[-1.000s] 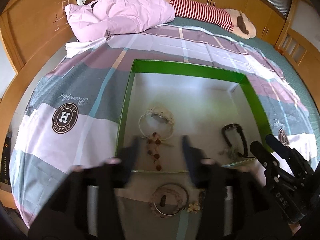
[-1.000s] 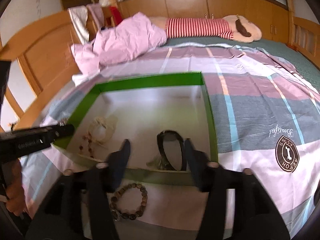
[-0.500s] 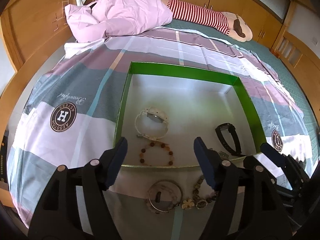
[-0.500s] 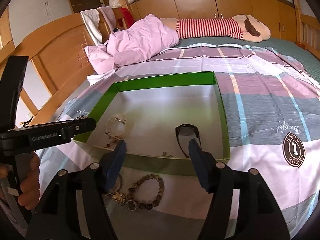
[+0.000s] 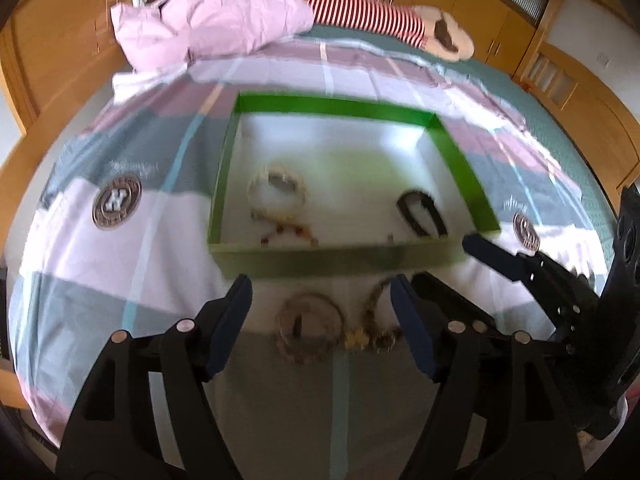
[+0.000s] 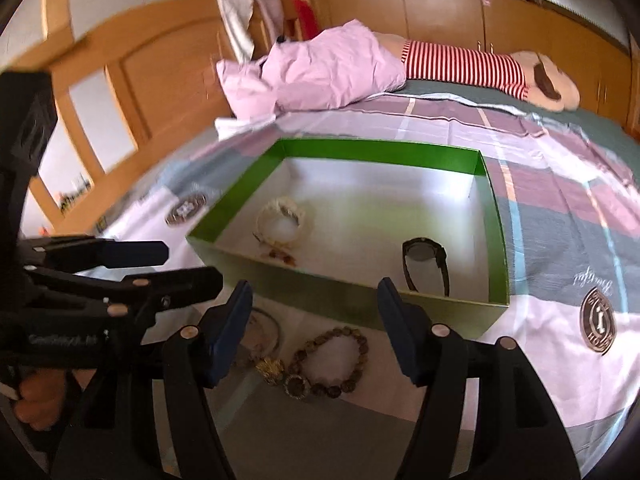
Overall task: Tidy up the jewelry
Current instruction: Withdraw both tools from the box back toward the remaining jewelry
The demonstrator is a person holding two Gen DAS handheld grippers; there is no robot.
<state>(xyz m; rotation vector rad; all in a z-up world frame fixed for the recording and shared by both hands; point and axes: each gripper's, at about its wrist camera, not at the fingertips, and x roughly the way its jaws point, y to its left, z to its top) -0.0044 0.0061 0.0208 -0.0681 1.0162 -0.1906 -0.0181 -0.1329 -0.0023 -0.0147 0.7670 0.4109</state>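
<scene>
Risk as I see it: both tools, left tool [image 5: 320, 304] and right tool [image 6: 314, 306], hang wide and empty over the beaded bracelet [image 6: 332, 364] tangled beside the bangle [image 5: 310, 326] outside the green box [image 6: 498, 216], so I could snag both.

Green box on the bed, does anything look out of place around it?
Yes. A beaded bracelet and a ring-shaped bangle lie on the bedsheet in front of the green box, while the black watch and white bracelet lie inside.
</scene>
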